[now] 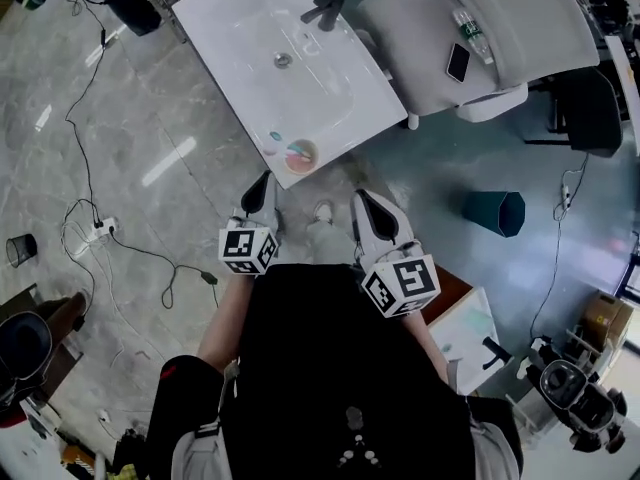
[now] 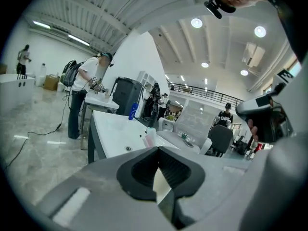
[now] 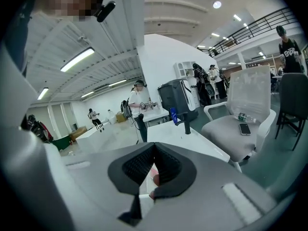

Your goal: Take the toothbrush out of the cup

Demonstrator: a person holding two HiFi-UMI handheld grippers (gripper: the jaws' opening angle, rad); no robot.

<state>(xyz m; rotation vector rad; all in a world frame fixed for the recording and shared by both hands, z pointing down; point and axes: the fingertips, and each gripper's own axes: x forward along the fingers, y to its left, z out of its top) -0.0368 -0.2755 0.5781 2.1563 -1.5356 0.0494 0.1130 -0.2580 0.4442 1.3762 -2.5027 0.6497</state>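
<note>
Head view: cup (image 1: 300, 154) is seen on the near corner of the white sink counter (image 1: 240, 48), just above frame centre. Coloured contents are visible in it; the toothbrush can't be resolved separately. Left gripper (image 1: 262, 190) and right gripper (image 1: 366, 208) are held at lower centre, just below the counter edge, tips pointed up-frame and clear of the cup. Faucet (image 1: 325, 8) is at top centre. Chair (image 1: 500, 8) is at upper right, with a phone (image 1: 458, 62) lying on its seat.

Left gripper view: jaws are seen pressed together, nothing between them. The cup is seen just above them at frame centre, standing on the counter. A blue bottle (image 2: 133, 111) is farther back on it.

Right gripper view: pads are seen closed on each other, nothing gripped. A pink patch shows through the slit under the pads; it can't be identified. Faucet and chair are seen at centre right.
</note>
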